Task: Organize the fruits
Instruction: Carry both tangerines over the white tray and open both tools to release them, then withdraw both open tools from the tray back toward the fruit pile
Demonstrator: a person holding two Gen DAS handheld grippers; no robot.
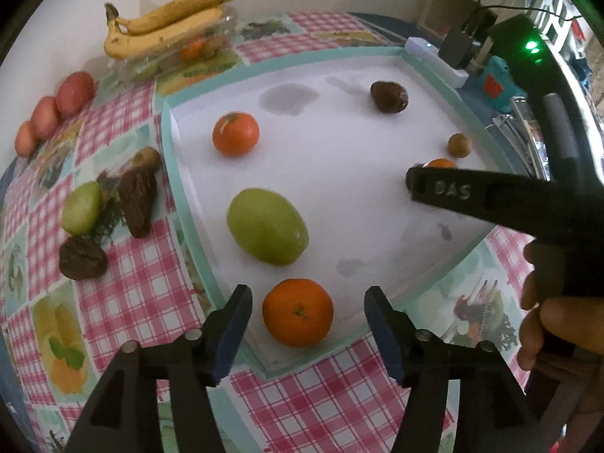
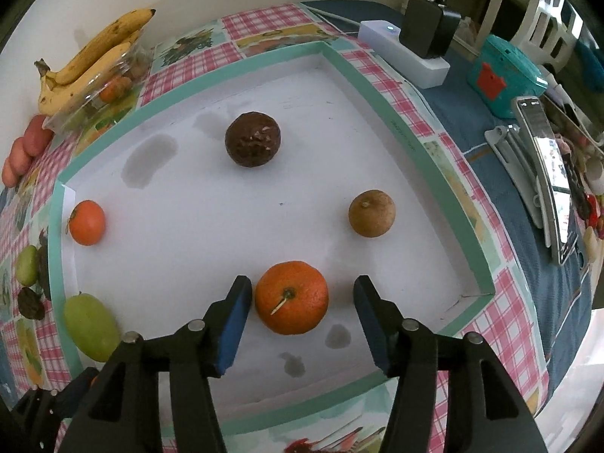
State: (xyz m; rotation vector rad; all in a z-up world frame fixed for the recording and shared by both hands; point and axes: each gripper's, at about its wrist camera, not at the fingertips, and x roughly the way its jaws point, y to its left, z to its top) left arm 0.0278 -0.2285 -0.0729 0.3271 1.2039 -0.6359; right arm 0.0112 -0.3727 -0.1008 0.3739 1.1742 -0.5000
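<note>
A white tray with a teal rim (image 1: 181,204) (image 2: 449,185) lies on the checked tablecloth. In the left wrist view my left gripper (image 1: 307,298) is open around an orange (image 1: 298,311) at the tray's near corner, with a green fruit (image 1: 266,226), a second orange (image 1: 236,134) and a dark brown fruit (image 1: 389,96) beyond. In the right wrist view my right gripper (image 2: 302,288) is open around another orange (image 2: 290,296). A small brown fruit (image 2: 372,213), the dark fruit (image 2: 253,139), the far orange (image 2: 87,222) and the green fruit (image 2: 90,326) lie around it.
Left of the tray on the cloth lie a green fruit (image 1: 81,207), dark dried fruits (image 1: 137,202), red fruits (image 1: 73,92) and bananas (image 1: 166,22) on a clear container. A power strip (image 2: 404,53), a teal box (image 2: 506,75) and a phone (image 2: 547,173) sit at the right.
</note>
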